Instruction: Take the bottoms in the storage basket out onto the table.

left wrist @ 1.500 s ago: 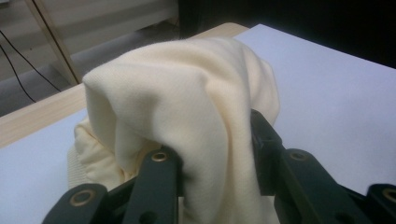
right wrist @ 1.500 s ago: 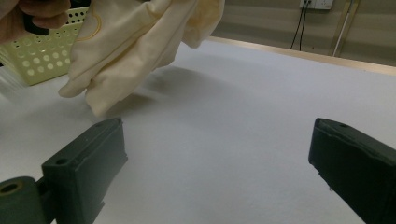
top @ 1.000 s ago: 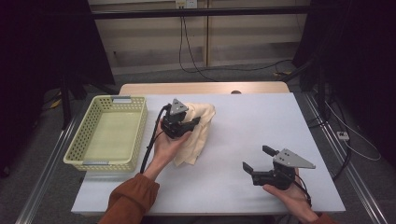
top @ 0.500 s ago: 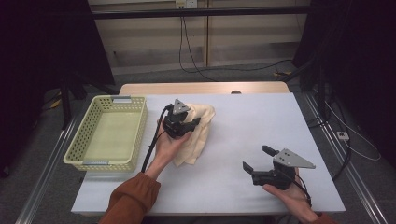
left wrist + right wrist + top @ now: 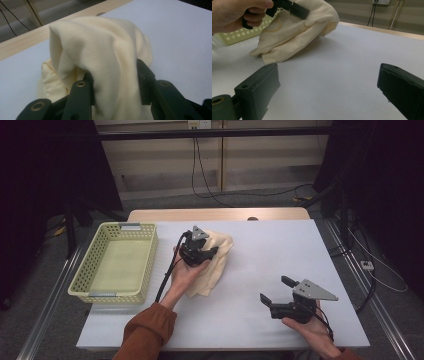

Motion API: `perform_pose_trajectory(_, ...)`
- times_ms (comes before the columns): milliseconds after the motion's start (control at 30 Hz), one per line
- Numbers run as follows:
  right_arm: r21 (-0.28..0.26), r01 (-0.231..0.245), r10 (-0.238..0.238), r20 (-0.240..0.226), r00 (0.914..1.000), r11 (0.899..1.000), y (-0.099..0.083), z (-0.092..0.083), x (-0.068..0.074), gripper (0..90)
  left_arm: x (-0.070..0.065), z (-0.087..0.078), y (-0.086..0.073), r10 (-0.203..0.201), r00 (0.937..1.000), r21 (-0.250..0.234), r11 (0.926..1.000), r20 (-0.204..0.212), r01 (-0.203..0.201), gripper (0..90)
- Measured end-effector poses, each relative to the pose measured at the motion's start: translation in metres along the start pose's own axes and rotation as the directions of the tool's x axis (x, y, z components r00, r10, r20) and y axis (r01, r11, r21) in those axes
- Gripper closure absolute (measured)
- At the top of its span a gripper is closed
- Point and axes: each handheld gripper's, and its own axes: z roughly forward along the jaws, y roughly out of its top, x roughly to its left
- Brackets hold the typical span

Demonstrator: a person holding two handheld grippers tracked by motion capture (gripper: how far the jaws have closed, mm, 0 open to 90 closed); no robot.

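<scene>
From above, the left hand-held gripper [image 5: 206,254] pinches the cream cloth [image 5: 216,265] beside the yellow basket [image 5: 95,281]; its jaws have just been easing apart. Its own view shows a cloth fold between them. The right hand-held gripper [image 5: 329,87] gapes wide over bare tabletop [image 5: 352,57].

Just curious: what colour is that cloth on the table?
The cloth is plain cream, clearest in the left gripper view.

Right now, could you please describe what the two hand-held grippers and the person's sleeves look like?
Both are black, each with two blocky jaws. The left hand-held gripper trails a black cable; the right hand-held gripper carries a grey three-cornered plate. The left sleeve is rust-orange.
</scene>
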Motion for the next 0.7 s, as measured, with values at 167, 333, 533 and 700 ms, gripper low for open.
perform_pose_trajectory(167,0.002,0.0,0.0,0.001,1.0,1.0,0.0,0.0,0.0,4.2,0.006,0.006,-0.002,-0.024,0.9997,0.022,0.9995,-0.002,0.024,59.9)
perform_pose_trajectory(333,0.003,-0.001,0.001,0.0,1.0,1.0,0.0,0.0,0.0,4.2,0.01,0.013,-0.006,-0.037,0.9992,0.041,0.9985,-0.016,0.038,59.8)
perform_pose_trajectory(533,0.004,-0.002,0.002,0.002,1.0,1.0,0.0,0.001,0.0,4.2,0.009,0.019,-0.006,-0.032,0.9994,0.068,0.9971,-0.01,0.032,62.0)
perform_pose_trajectory(700,0.004,-0.001,0.001,0.002,1.0,1.0,0.0,0.0,0.0,4.2,0.004,0.026,-0.006,-0.008,0.9999,0.101,0.9948,0.009,0.007,64.9)
